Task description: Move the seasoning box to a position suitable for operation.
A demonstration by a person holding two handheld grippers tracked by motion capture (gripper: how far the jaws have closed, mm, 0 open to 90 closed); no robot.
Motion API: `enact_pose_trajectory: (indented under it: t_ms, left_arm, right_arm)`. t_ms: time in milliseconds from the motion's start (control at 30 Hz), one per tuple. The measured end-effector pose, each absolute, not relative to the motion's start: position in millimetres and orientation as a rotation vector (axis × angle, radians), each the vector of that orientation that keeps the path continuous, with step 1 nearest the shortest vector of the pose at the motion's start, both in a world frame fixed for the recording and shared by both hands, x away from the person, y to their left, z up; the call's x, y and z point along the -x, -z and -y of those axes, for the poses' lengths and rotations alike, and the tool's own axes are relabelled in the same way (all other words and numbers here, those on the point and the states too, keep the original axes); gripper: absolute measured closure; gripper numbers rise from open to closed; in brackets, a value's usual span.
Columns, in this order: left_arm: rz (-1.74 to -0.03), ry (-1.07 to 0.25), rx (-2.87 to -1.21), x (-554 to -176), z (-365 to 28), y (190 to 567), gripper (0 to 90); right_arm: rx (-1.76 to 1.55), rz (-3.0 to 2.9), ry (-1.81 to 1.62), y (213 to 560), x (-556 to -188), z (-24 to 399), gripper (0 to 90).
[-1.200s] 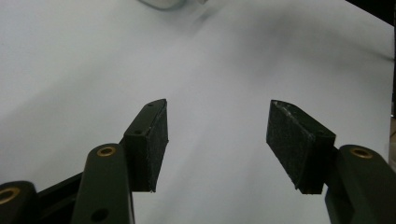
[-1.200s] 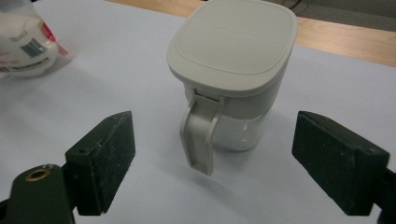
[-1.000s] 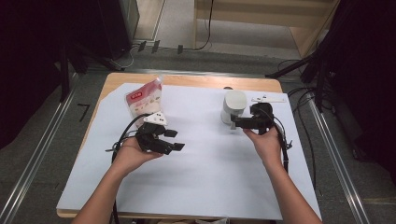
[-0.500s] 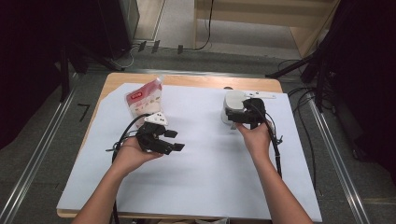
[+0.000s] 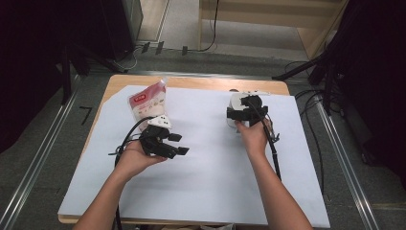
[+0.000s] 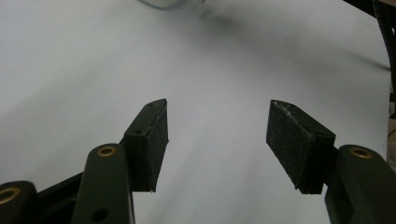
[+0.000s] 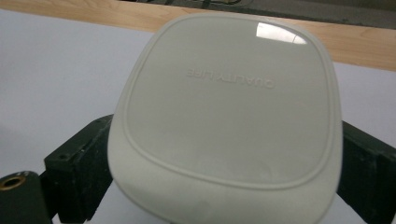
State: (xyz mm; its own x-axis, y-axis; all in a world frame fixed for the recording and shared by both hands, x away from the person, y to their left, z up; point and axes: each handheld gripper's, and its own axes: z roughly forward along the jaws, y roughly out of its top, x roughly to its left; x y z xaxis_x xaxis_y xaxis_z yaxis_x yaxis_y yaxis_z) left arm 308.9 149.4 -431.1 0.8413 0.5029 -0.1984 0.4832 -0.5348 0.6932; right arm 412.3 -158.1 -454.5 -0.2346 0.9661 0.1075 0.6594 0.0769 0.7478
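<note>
Watching the high view, I see my right gripper (image 5: 239,116) at the white lidded container (image 5: 234,103), which stands at the far right of the white sheet (image 5: 210,177) covering the wooden table (image 5: 119,82). In the right gripper view the container's pale rounded-square lid (image 7: 229,98) sits between the two black jaws, one on either flank, with embossed lettering across its top; the jaws bracket the container's sides, but I cannot tell whether the pads actually press on it or merely stand beside it. My left gripper (image 5: 178,145) rests in my left hand (image 5: 136,158) at the near-left middle of the sheet, well apart from the container. Its own view shows the jaws spread wide, dark pads (image 6: 156,142) facing each other with nothing but bare sheet between them. A red-and-white pouch (image 5: 146,103) stands at the far left of the sheet, just beyond the left gripper. Black cable (image 5: 274,155) trails back from the right gripper along my forearm.
</note>
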Motion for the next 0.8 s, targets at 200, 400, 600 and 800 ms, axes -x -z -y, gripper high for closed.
enact_pose_trajectory:
  t_ms: [200,400,600,800]
  left_arm:
    - [-0.719,-0.030,-2.220,-309.0,-150.0,431.1,40.1]
    - [-0.718,-0.026,-2.217,-309.6,-149.4,432.1,40.0]
    - [-0.721,-0.017,-2.218,-309.9,-150.3,432.0,40.1]
    - [-0.722,-0.020,-2.217,-309.7,-149.6,432.4,40.0]
  right_arm:
    - [-1.664,-1.910,-0.974,462.5,-418.9,156.0,6.3]
    - [-1.674,-1.880,-0.985,466.1,-423.2,152.8,6.6]
    - [-1.678,-1.852,-0.991,468.9,-425.5,150.8,6.4]
    - [-1.677,-1.856,-0.966,467.7,-425.0,150.2,8.4]
